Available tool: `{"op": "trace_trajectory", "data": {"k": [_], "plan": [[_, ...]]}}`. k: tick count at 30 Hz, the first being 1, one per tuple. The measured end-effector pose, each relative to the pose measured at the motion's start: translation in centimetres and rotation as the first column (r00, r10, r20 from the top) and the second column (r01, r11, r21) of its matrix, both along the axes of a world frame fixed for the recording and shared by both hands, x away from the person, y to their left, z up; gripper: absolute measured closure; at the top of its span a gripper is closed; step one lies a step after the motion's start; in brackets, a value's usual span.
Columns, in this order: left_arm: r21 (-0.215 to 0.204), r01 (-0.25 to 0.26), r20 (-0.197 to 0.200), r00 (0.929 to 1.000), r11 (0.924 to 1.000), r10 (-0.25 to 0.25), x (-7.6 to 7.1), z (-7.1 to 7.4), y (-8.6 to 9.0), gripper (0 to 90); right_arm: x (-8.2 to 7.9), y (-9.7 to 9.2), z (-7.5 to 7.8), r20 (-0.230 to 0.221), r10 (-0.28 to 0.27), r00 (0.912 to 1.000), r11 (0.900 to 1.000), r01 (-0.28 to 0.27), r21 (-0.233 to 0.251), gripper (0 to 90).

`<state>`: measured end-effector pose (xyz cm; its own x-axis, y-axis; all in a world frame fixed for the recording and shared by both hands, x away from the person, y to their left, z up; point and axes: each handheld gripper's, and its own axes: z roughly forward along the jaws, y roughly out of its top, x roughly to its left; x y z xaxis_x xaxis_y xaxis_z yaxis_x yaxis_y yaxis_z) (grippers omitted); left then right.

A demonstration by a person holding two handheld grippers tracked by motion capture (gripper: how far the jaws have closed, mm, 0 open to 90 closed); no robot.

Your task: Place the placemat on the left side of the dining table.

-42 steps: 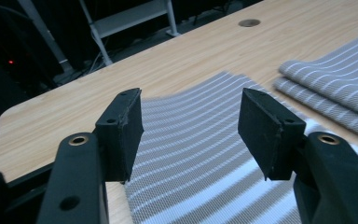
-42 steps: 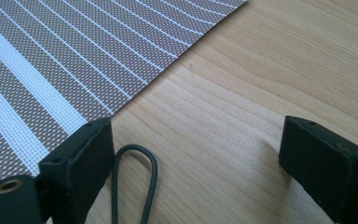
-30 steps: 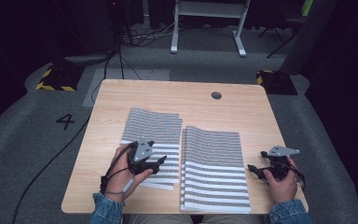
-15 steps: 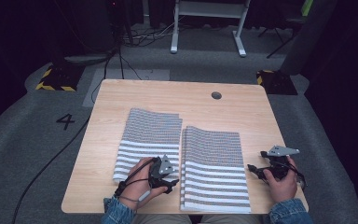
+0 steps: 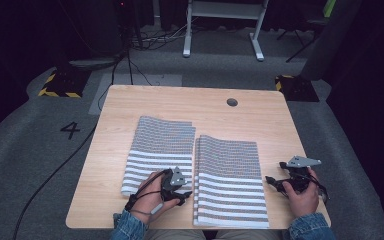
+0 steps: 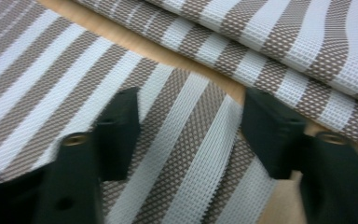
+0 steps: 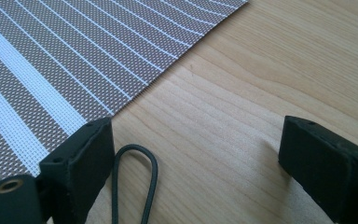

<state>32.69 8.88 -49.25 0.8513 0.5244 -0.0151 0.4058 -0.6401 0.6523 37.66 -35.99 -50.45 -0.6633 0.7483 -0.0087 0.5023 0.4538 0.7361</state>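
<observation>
Two brown-and-white striped placemats lie side by side on the wooden table (image 5: 180, 100). My left gripper (image 5: 182, 196) is low over the near right corner of the left mat (image 5: 155, 150). In the left gripper view its jaws (image 6: 191, 135) straddle that corner (image 6: 177, 154). They have just been closing, but still stand apart with the mat lying flat between them. The right mat (image 6: 284, 42) lies just beyond, across a strip of bare wood. My right gripper (image 5: 271, 182) rests open on the wood to the right of the right mat (image 5: 230, 175), whose edge (image 7: 51, 60) passes its left jaw.
A loop of black cable (image 7: 135, 177) lies on the wood between the right gripper's jaws. A round cable hole (image 5: 232, 102) sits at the table's far side. Beyond the table are grey floor, cables and a white stand (image 5: 220, 25).
My left gripper has moved toward me and to the right across the left mat, down to its near right corner. The right gripper has stayed where it was.
</observation>
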Motion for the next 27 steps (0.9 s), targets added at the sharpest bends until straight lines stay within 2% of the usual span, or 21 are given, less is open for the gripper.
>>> {"op": "trace_trajectory", "data": {"k": [1, 2, 3, 6, 8, 9, 11, 13, 14, 15, 17, 18, 19, 21, 22, 23, 24, 27], "plan": [[-0.016, -0.006, 0.014, 0.9999, 0.9998, 0.006, 0.1, -0.1, 0.0, 49.0, 0.0, 0.0, 0.0, 0.0, 0.0, 1.0, 1.0, 0.0, 0.0, 10.8], [-0.031, -0.013, -0.014, 0.9998, 0.9994, 0.012, 0.0, -0.2, 0.1, 50.5, 0.0, 0.0, 0.0, 0.0, 0.0, 1.0, 1.0, 0.0, 0.0, 10.8], [-0.025, -0.021, -0.008, 0.9997, 0.9995, 0.021, 0.1, -0.1, 0.2, 51.9, 0.0, 0.0, 0.0, 0.0, 0.0, 1.0, 1.0, 0.0, 0.0, 10.8], [-0.06, -0.052, -0.03, 0.9983, 0.9968, 0.051, 0.3, -0.2, 0.5, 58.0, 0.0, 0.0, 0.0, 0.0, 0.0, 1.0, 1.0, 0.0, 0.0, 10.7], [-0.076, -0.078, -0.022, 0.9968, 0.994, 0.077, 0.4, -0.2, 0.7, 62.6, 0.0, 0.0, 0.0, 0.0, 0.0, 1.0, 1.0, 0.0, 0.0, 10.8], [-0.076, -0.078, -0.022, 0.9968, 0.994, 0.077, 0.4, -0.2, 0.7, 65.3, 0.0, 0.0, 0.0, 0.0, 0.0, 1.0, 1.0, 0.0, 0.0, 10.8], [-0.109, -0.103, -0.039, 0.9944, 0.9888, 0.099, 0.5, 0.0, 1.0, 71.9, 0.0, 0.0, 0.0, 0.0, 0.0, 1.0, 1.0, 0.0, 0.0, 10.8], [-0.113, -0.101, -0.034, 0.9946, 0.9885, 0.098, 0.6, 0.1, 1.1, 74.1, 0.0, 0.0, 0.0, 0.0, 0.0, 1.0, 1.0, 0.0, 0.0, 10.8], [-0.146, -0.122, -0.02, 0.9925, 0.9817, 0.121, 0.5, 0.4, 1.4, 78.7, 0.0, 0.0, 0.0, -0.001, -0.001, 1.0, 1.0, 0.001, 0.003, 10.8], [-0.164, -0.13, -0.005, 0.9914, 0.9779, 0.131, 0.5, 0.6, 1.5, 79.3, 0.0, 0.0, 0.0, -0.002, -0.003, 1.0, 1.0, 0.003, 0.005, 10.8], [-0.171, -0.137, 0.011, 0.99, 0.9757, 0.14, 0.5, 0.9, 1.7, 79.9, 0.0, 0.0, 0.0, -0.002, -0.003, 1.0, 1.0, 0.003, 0.007, 10.7], [-0.21, -0.152, 0.037, 0.986, 0.9659, 0.163, 0.4, 1.5, 2.0, 80.6, 0.0, 0.0, 0.0, -0.003, -0.003, 1.0, 1.0, 0.003, 0.007, 10.8], [-0.21, -0.152, 0.037, 0.986, 0.9659, 0.163, 0.4, 1.5, 2.0, 80.7, 0.0, 0.0, 0.0, -0.003, -0.003, 1.0, 1.0, 0.003, 0.007, 10.8], [-0.243, -0.165, 0.052, 0.9818, 0.956, 0.183, 0.3, 2.0, 2.5, 80.7, 0.0, 0.0, 0.0, -0.003, -0.003, 1.0, 1.0, 0.003, 0.007, 10.8], [-0.285, -0.18, 0.063, 0.9766, 0.9416, 0.205, 0.2, 2.6, 3.0, 80.8, 0.0, 0.0, 0.0, -0.003, -0.003, 1.0, 1.0, 0.003, 0.007, 10.8], [-0.285, -0.18, 0.063, 0.9766, 0.9416, 0.205, 0.2, 2.6, 3.0, 80.7, 0.0, 0.0, 0.0, -0.003, -0.003, 1.0, 1.0, 0.003, 0.007, 10.8], [-0.305, -0.187, 0.071, 0.9732, 0.9337, 0.219, 0.2, 2.8, 3.2, 80.7, 0.0, 0.0, 0.0, -0.003, -0.003, 1.0, 1.0, 0.003, 0.007, 10.8], [-0.345, -0.196, 0.081, 0.968, 0.918, 0.237, 0.1, 3.5, 4.0, 80.2, 0.0, 0.0, 0.0, -0.003, -0.003, 1.0, 1.0, 0.003, 0.007, 10.8]]}}
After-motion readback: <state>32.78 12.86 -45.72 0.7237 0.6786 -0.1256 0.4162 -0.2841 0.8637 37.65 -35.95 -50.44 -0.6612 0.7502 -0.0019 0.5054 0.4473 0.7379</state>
